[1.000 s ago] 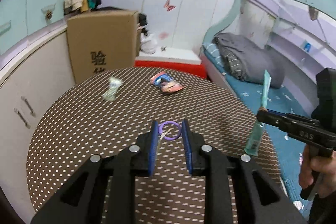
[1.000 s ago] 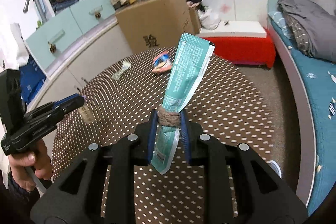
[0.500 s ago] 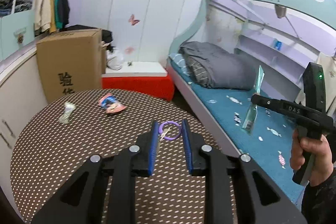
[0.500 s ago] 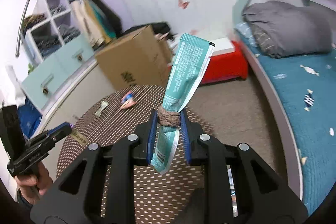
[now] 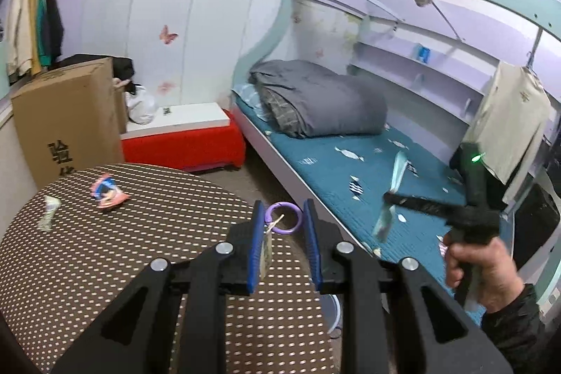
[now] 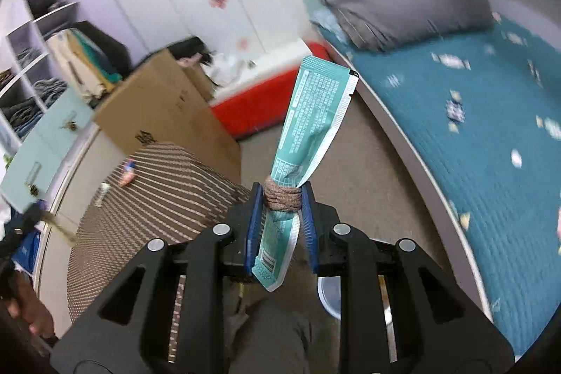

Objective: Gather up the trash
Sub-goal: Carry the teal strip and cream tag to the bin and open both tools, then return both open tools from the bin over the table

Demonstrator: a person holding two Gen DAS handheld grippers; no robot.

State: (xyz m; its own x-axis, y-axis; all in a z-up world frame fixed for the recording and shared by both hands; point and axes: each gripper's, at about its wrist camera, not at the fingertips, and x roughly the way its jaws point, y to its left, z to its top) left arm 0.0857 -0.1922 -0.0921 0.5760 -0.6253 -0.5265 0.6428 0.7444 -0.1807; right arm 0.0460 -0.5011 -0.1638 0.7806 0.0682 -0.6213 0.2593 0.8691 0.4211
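My left gripper (image 5: 282,209) is shut on a purple ring (image 5: 284,219) with a small pale tag hanging by the left pad. It hovers over the right edge of the round dotted table (image 5: 105,251). My right gripper (image 6: 280,195) is shut on a teal sachet (image 6: 317,107) wound with brown cord, above the floor beside the bed. In the left wrist view this sachet (image 5: 398,176) shows at the right, over the bed edge. A red-blue wrapper (image 5: 107,191) and a pale green wrapper (image 5: 49,207) lie on the table's far left.
A cardboard box (image 5: 66,121) and a red bench (image 5: 182,142) stand behind the table. The bed (image 5: 350,170), with a teal sheet and a grey duvet, runs along the right. A white round rim (image 6: 329,297) shows on the floor below the grippers.
Both grippers have swung right, away from the table's middle toward the bed and floor. The ring and the sachet stay gripped as before.
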